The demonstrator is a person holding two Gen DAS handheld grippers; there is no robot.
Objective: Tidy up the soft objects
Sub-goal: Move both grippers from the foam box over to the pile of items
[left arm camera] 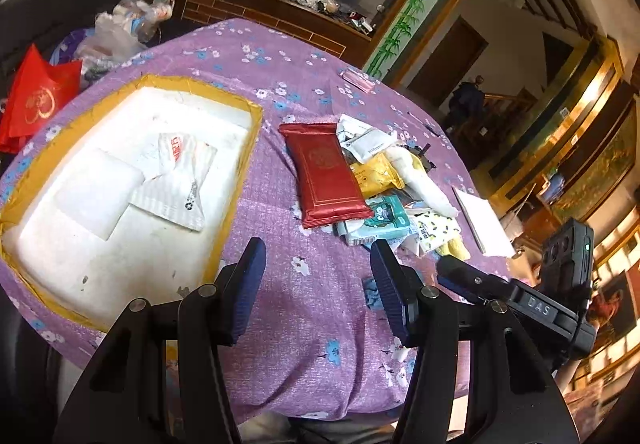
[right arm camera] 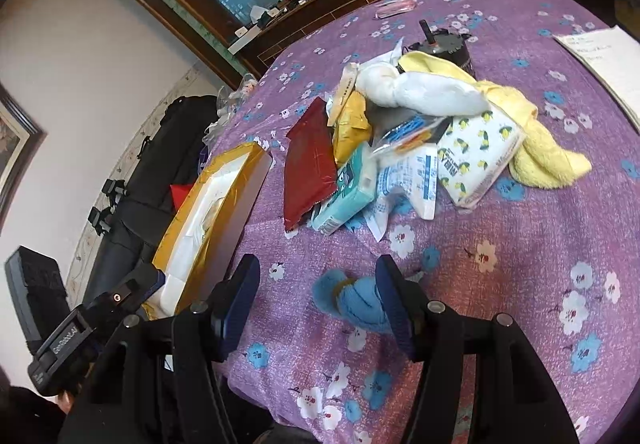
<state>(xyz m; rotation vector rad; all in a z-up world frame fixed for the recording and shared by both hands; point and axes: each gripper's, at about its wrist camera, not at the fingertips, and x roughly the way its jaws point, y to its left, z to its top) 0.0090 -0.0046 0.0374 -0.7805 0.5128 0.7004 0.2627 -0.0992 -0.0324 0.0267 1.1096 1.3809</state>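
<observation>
While both the left gripper (left arm camera: pixel 318 284) and right gripper (right arm camera: pixel 318 296) hung released, one blue cloth (right arm camera: pixel 354 302) lay nearest on the counter (right arm camera: pixel 520 244), beyond it one red pack (left arm camera: pixel 325 174), long axis running away, beside one foam box (left arm camera: pixel 120 244).

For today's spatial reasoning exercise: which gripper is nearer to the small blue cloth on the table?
Right. The right gripper hovers open with the blue cloth between its fingers. The left gripper hangs open over bare tablecloth, the cloth just outside its right finger.
</observation>
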